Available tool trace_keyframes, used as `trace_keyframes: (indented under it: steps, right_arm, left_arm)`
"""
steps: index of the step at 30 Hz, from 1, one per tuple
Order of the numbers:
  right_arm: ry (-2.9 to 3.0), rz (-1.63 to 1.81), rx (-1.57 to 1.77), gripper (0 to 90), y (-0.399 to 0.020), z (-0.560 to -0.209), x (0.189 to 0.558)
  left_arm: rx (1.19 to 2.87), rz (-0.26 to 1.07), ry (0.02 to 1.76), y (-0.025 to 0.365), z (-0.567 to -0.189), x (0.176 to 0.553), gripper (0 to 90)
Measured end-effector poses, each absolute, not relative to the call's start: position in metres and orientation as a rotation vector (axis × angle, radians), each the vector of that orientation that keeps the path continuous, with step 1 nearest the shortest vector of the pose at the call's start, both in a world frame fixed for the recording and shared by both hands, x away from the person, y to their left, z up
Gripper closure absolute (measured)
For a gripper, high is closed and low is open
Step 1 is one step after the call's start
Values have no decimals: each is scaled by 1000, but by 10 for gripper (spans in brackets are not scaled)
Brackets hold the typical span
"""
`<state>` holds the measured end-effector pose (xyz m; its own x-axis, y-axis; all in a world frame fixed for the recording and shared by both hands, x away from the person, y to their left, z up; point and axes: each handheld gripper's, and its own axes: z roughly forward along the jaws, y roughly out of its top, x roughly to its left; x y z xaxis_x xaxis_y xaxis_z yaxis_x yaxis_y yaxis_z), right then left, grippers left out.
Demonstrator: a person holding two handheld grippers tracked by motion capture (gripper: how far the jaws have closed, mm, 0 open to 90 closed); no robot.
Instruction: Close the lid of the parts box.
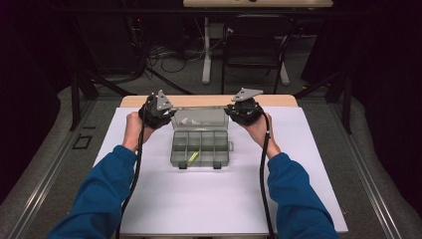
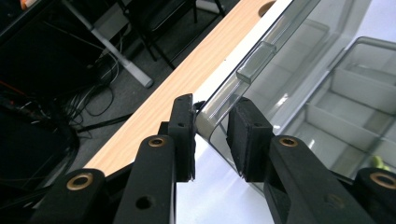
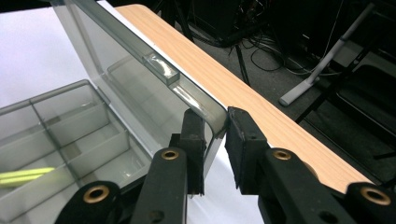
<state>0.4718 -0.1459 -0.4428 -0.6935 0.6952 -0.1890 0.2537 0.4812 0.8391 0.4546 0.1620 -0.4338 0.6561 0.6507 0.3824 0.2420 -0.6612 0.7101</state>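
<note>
Two blue sleeves [image 1: 99, 194] come in from the bottom of the high view, one on each side, and each hand holds a black gripper. Both grippers are up at the far edge of a clear plastic box [image 1: 201, 148] that sits in the middle of a white sheet [image 1: 209, 199] on the table [image 1: 209, 101]. Its clear lid [image 1: 200, 118] stands up at the back, open, and the box below is split into small compartments. Something thin and yellow-green [image 1: 193, 157] lies in one of the near compartments, a little left of the middle. On the left, the left gripper [image 1: 169, 111] is at the lid's left corner. In the left gripper view its two black jaws stand on either side of that rounded corner [image 2: 211, 122] — the left jaw touches the lid's edge, and the right jaw sits just beside it with a small gap, so the jaws look a little spread and not squeezed tight. Over on the other side, the right gripper [image 1: 230, 110] is at the lid's right corner. Its own view shows the same thing: the corner [image 3: 215, 122] sits between the two jaws, the left one against the clear plastic and the right one just beside it. A small clear latch [image 3: 161, 68] shows on the lid's top edge. Behind the table stand a dark chair [image 1: 256, 45] and some cables [image 1: 164, 57] on the floor.
</note>
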Motion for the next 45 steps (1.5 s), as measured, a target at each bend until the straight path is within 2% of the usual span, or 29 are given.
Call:
trace_keyframes:
  steps: [12,31,33,35,38,40,43,45]
  right_arm:
    - [2223,1105,733,754,-144,-445,452]
    - [2234,1069,682,741,-142,-448,437]
    - [2235,1068,681,740,-141,-449,437]
    - [2237,1073,689,740,-142,-449,438]
    - [2238,1073,686,739,-142,-450,437]
    - [2237,1067,683,739,-142,-449,437]
    - [2243,1059,672,739,-141,-449,436]
    - [2241,1056,670,737,-141,-449,435]
  left_arm:
    - [2258,858,647,163,-438,435,706]
    - [2274,837,635,166,-440,424,684]
    - [2269,823,648,167,-440,425,604]
    - [2255,772,652,169,-436,425,468]
    - [2215,675,665,173,-425,425,398]
    - [2184,660,667,175,-419,425,430]
    - [2152,686,724,175,-411,429,613]
    - [2153,686,759,174,-410,433,704]
